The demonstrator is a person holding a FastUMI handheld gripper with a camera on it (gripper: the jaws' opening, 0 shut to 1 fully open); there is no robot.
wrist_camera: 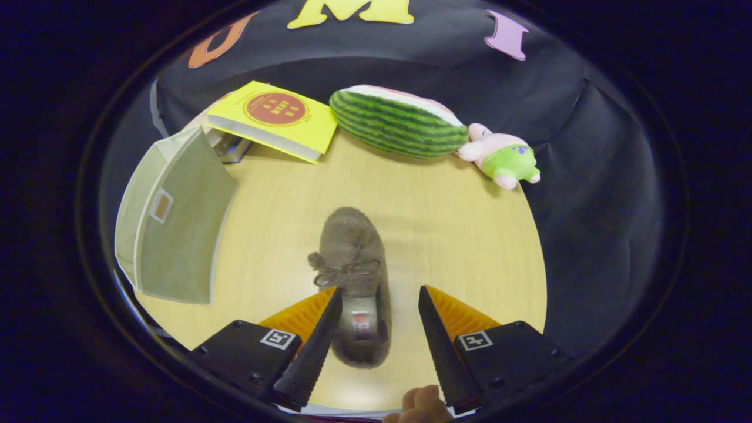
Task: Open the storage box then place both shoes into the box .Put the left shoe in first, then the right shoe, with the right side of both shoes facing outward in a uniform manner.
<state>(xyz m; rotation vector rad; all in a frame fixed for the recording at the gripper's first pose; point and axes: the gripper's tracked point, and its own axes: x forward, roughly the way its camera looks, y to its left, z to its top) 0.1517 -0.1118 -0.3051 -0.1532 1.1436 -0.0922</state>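
Note:
A grey-brown fuzzy shoe [352, 258] with a bow lies on the wooden table [458, 247], toe pointing away from me. Its heel end lies between my fingers, nearer the left one, and the toe reaches beyond them. My gripper [379, 289] hangs above it, open, and neither finger presses on the shoe. The pale green fabric storage box [176, 217] stands to the left of the shoe, its lid side with a small label window facing me. Whether the lid is shut I cannot tell.
A yellow book [273, 120] leans on other books behind the box. A watermelon-slice plush [396, 120] and a pink-and-green plush toy [502, 155] lie at the table's far edge. Black cloth surrounds the table. A fingertip [423, 402] shows below the fingers.

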